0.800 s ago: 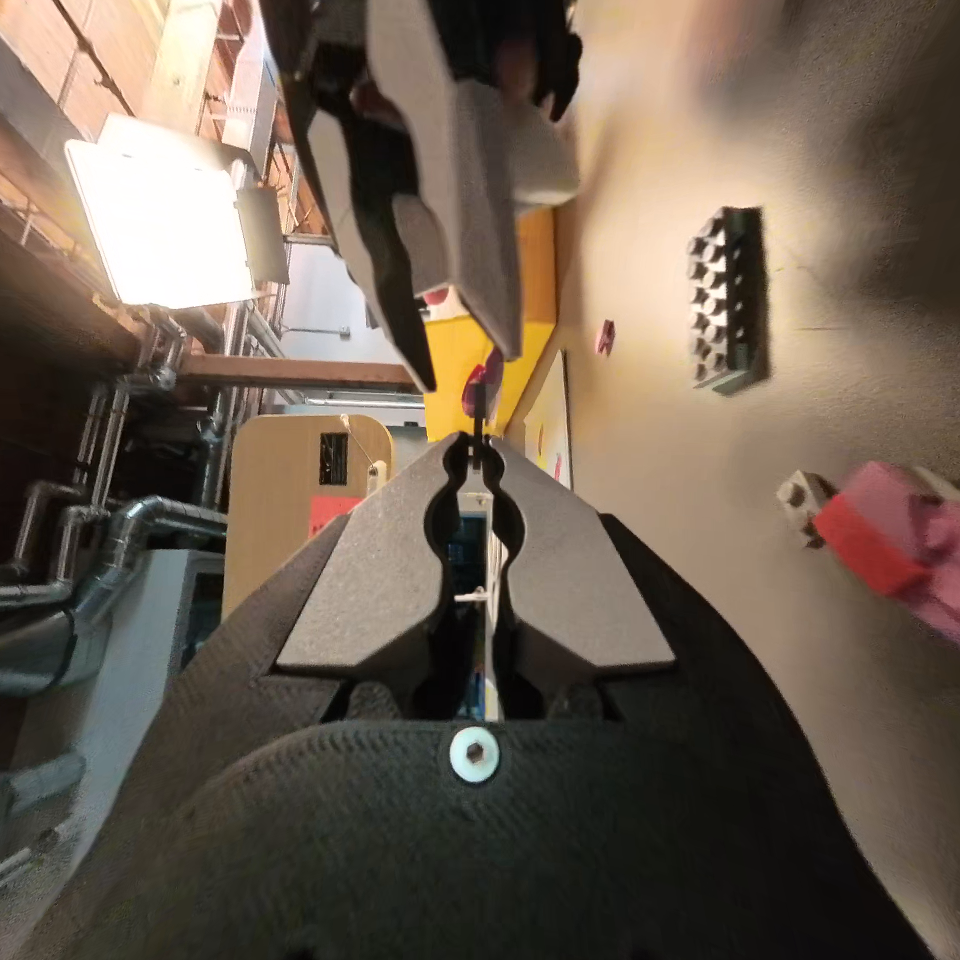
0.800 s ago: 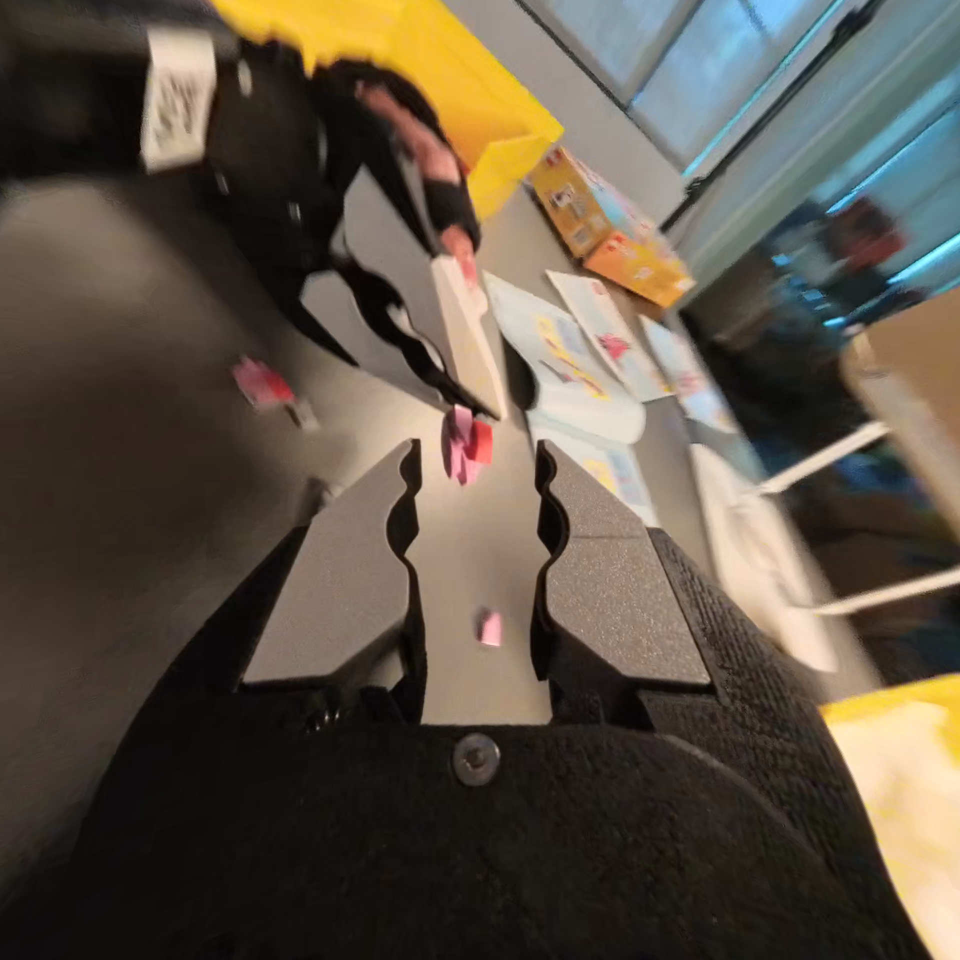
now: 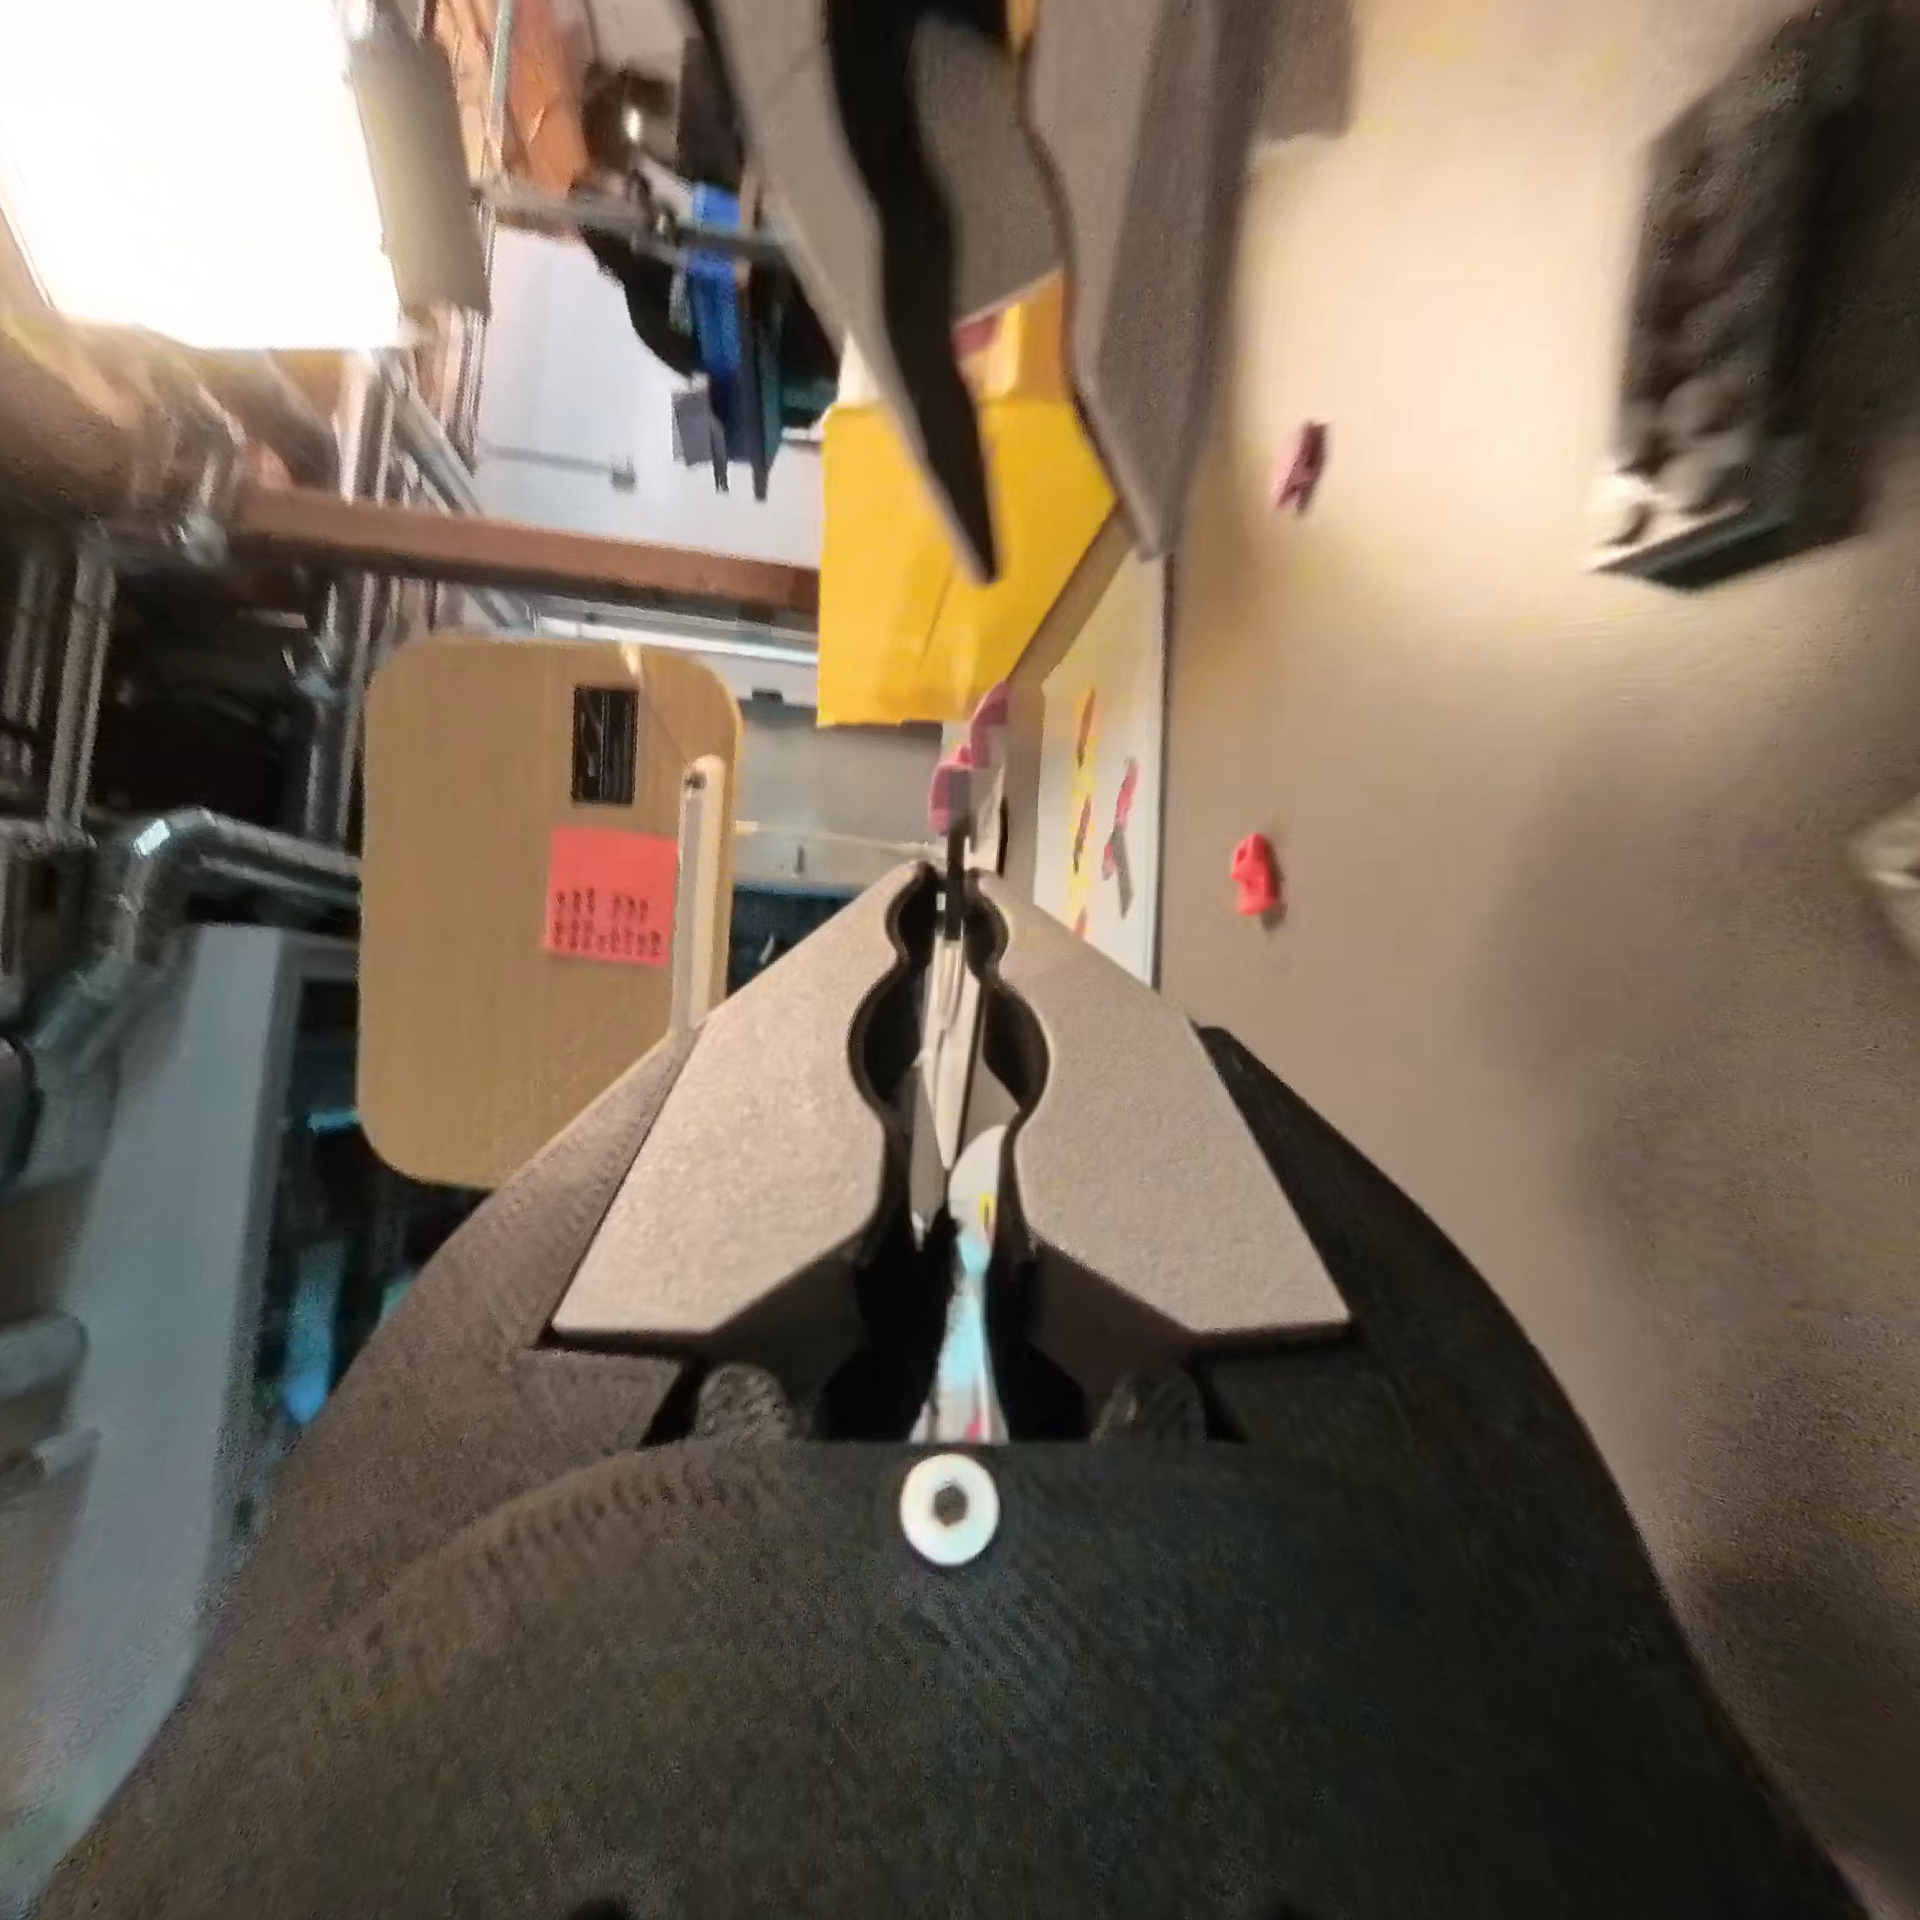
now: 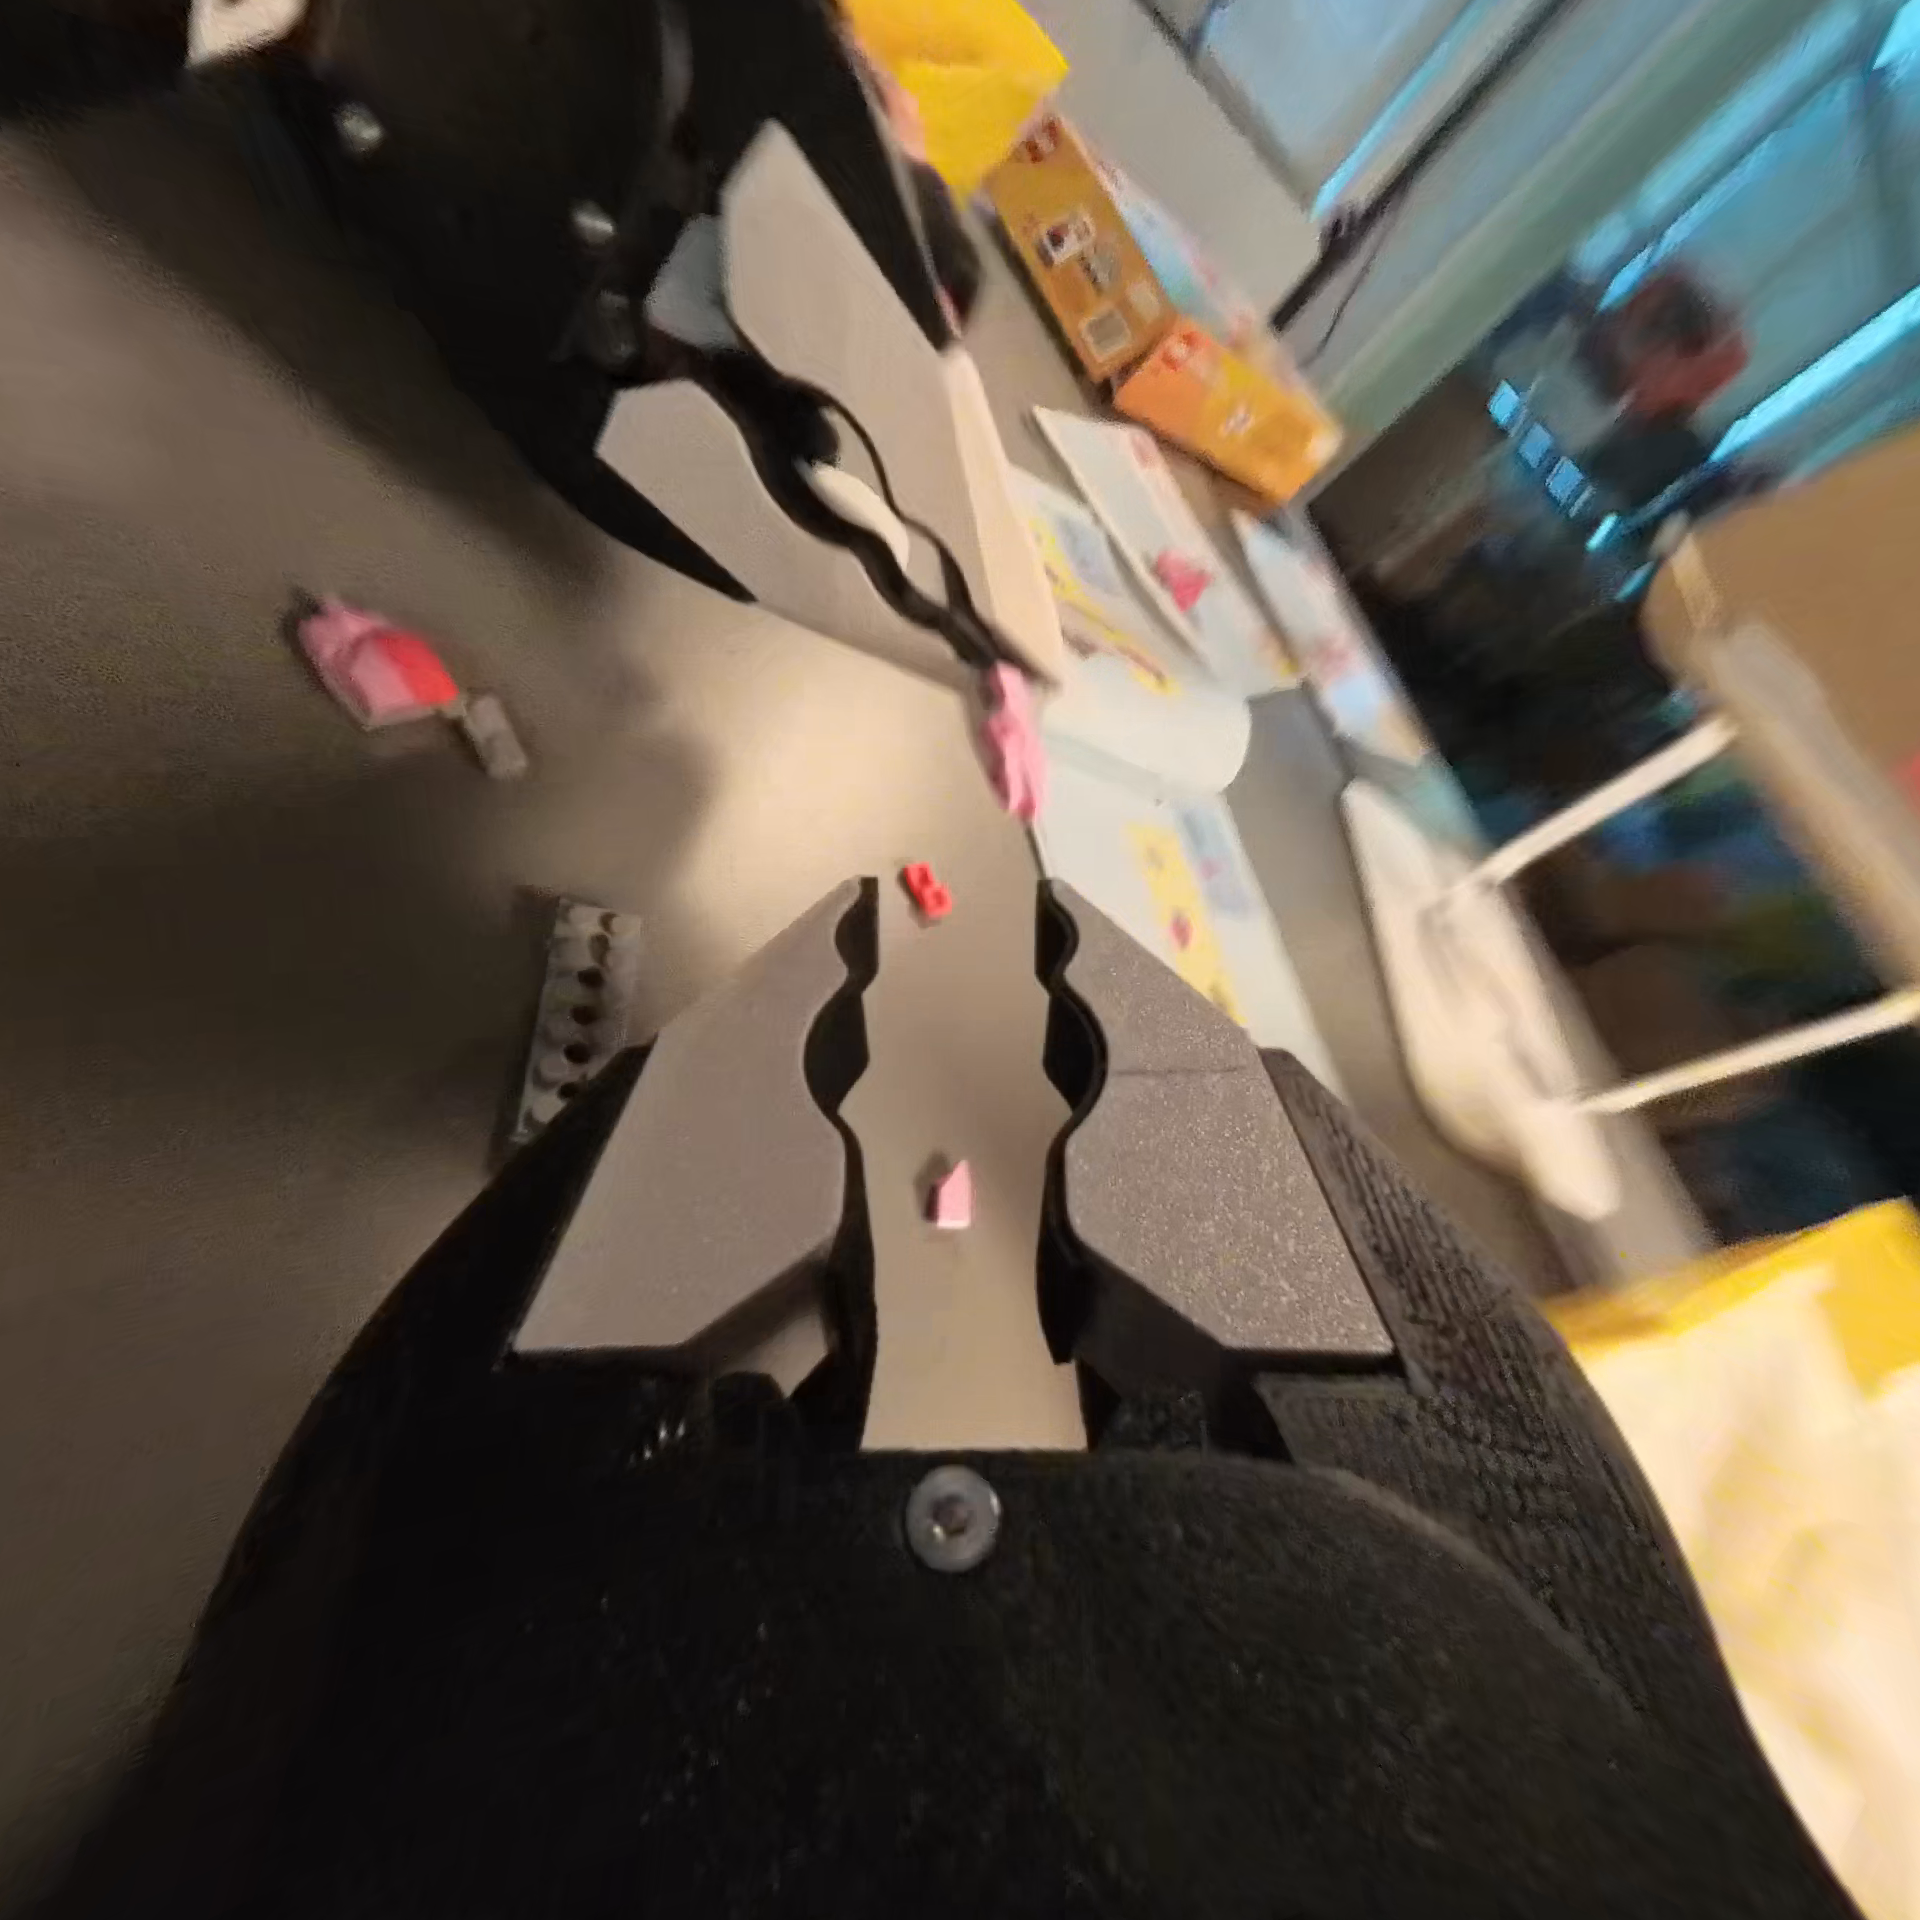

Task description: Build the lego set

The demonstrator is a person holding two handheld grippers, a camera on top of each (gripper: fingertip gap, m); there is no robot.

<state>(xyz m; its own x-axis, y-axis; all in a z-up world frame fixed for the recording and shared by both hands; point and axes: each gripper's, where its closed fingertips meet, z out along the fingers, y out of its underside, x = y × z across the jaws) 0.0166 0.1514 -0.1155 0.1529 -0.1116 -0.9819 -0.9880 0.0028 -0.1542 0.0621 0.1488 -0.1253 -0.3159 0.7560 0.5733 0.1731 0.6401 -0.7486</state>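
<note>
The left gripper [image 3: 954, 883] is pressed together on a thin black stem that carries a small pink brick piece [image 3: 961, 774] just past its fingertips, held clear above the grey tabletop [image 3: 1507, 1039]. The right gripper [image 4: 954, 894] is spread with nothing between its pads, hovering over the tabletop's middle where a small pink brick [image 4: 954, 1195] lies under its jaws and a red brick [image 4: 925, 891] sits just beyond its tips. A dark grey studded plate [image 4: 577, 1013] lies beside its left finger, and paper booklets [image 4: 1174, 582] lie toward the tabletop's far edge.
</note>
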